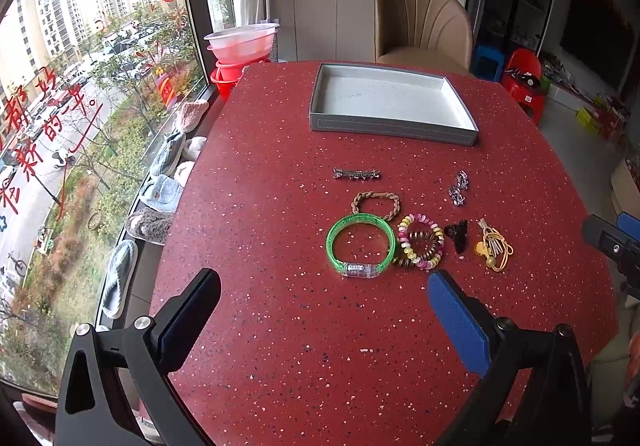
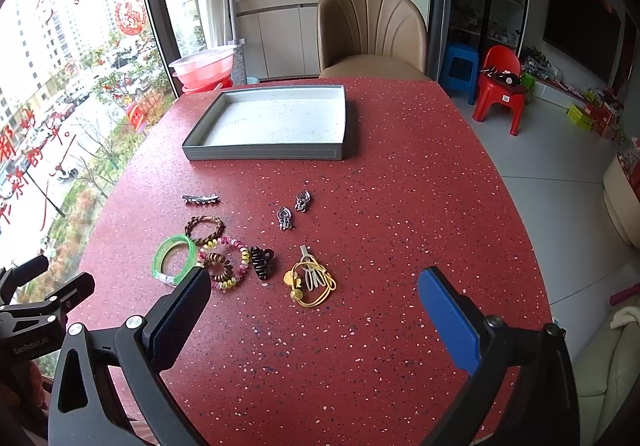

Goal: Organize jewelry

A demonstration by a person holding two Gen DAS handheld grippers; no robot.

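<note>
Both grippers hang above the near side of a red speckled table [image 1: 280,165], and neither has hold of anything. The left gripper [image 1: 324,310] has its jaws spread wide, nothing between them but tabletop. Same for the right gripper [image 2: 316,306] — wide apart, empty.

The jewelry sits loose in a cluster mid-table. There's a green bangle [image 1: 360,242] with a clear clasp section, touching a braided brown band [image 1: 376,203] just behind it and a pink-and-yellow coil hair tie [image 1: 420,242] on its right. A smaller bronze coil tie [image 2: 219,266] lies inside that one. Next along is a black claw clip [image 1: 458,234], then a tangle of yellow elastic cord with a pale clip [image 1: 494,248]. A silver barrette [image 1: 356,174] lies a bit farther back, and a pair of silver earrings [image 1: 459,187] sits off to the right of it.

The grey tray [image 1: 394,125] with the white lining is at the far side of the table, well apart from the pile — nothing in it. A tan chair [image 1: 420,21] stands behind the table.
</note>
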